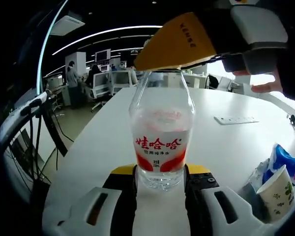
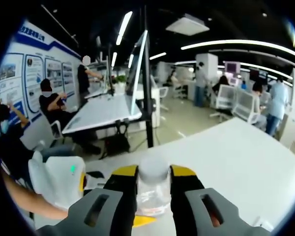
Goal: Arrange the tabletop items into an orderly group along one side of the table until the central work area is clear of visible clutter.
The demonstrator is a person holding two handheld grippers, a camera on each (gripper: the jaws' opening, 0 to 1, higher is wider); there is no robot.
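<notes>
The left gripper (image 1: 161,179) clamped the clear plastic water bottle's (image 1: 161,132) base on the white table (image 1: 226,142) while the right gripper (image 2: 153,189) pinched its white cap (image 2: 153,169).

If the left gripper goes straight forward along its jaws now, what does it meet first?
Nothing new: the left gripper already has the clear plastic water bottle with the red-lettered label between its jaws. Beyond the bottle, the white table looks free, though depth is uncertain.

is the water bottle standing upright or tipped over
Upright. The water bottle stands base-down on the white table, label level, between the left gripper jaws; the right gripper closes around its cap.
</notes>
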